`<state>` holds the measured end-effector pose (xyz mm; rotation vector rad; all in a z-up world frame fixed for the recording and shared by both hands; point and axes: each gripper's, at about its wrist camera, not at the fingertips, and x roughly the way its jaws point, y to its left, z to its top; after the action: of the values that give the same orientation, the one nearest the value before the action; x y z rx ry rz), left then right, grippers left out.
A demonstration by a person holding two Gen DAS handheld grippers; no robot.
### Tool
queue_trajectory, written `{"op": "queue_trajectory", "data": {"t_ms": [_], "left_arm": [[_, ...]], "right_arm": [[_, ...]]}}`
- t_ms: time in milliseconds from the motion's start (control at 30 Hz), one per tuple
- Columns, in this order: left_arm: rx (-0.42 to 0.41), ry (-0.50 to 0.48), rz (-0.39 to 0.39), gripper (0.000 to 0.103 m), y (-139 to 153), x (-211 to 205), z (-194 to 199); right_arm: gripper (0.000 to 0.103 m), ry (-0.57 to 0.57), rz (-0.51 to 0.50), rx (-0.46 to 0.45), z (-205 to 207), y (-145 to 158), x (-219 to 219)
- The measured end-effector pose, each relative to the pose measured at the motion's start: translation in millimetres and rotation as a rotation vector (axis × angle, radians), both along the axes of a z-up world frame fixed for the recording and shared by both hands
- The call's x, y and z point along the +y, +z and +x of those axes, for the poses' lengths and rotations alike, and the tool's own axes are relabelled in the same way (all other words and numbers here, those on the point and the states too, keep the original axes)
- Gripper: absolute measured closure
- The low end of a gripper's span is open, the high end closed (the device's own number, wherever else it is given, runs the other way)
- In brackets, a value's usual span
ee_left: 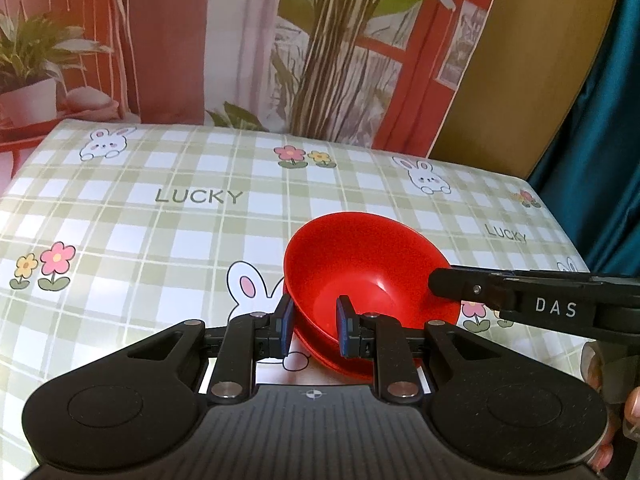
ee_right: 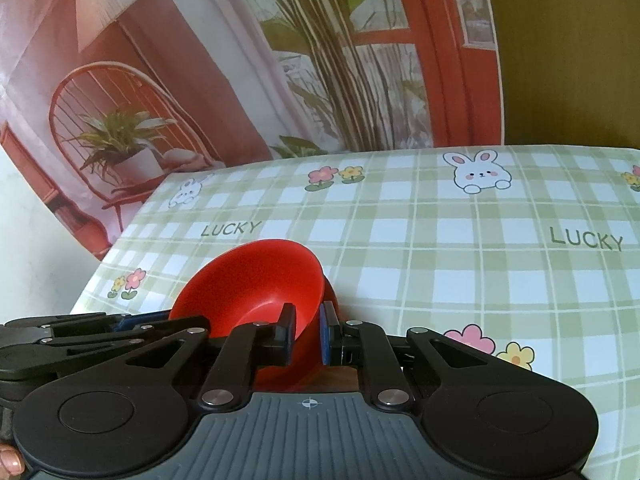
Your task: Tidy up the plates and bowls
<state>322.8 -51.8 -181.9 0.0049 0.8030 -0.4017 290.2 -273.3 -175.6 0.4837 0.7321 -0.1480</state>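
A red bowl [ee_left: 360,264] sits nested in a second red dish [ee_left: 340,356] on the checked tablecloth [ee_left: 160,220]. My left gripper [ee_left: 314,330] straddles the near-left rim of the stack, one finger outside and one inside, jaws narrowly apart around the wall. My right gripper [ee_right: 306,334] pinches the opposite rim of the red bowl [ee_right: 248,284], its blue pads [ee_right: 326,334] close on the wall. The right gripper's finger reaches into the left wrist view [ee_left: 532,300] from the right.
The table's far edge meets a printed backdrop [ee_left: 280,40] of plants and a red chair. A teal curtain [ee_left: 600,140] hangs at the right. The table's left edge [ee_right: 104,264] drops off near the bowl.
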Motion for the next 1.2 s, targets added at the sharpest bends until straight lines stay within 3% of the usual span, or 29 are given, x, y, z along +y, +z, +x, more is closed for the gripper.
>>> {"op": "queue_trajectory", "data": {"t_ms": [133,267,433,767,1100,1200], "left_arm": [[0.002,0.003,-0.003,0.08,-0.7,1.2,0.4],[0.02,0.005,-0.026,0.066,-0.7,3.1,2.2],[0.05,0.034,-0.084,0.065,-1.0,9.5,1.8],[0.067,0.075,-0.1,0.065,-11.8,12.7,8.2],[0.09,0.11,-0.165,0.066,-25.7,17.4,15.6],[0.092,0.115,-0.183,0.077,-28.8,18.2,14.3]], "right_arm": [[0.09,0.001,0.01,0.006,-0.9,-2.5,-0.7],[0.088,0.001,0.023,0.01,-3.5,-4.8,-1.5],[0.086,-0.007,0.039,0.008,-5.9,-5.5,-5.5],[0.085,-0.011,0.047,0.028,1.5,-13.3,-9.7],[0.085,-0.012,0.082,0.046,8.7,-24.1,-11.4],[0.085,-0.01,0.091,0.047,8.9,-25.6,-10.8]]}}
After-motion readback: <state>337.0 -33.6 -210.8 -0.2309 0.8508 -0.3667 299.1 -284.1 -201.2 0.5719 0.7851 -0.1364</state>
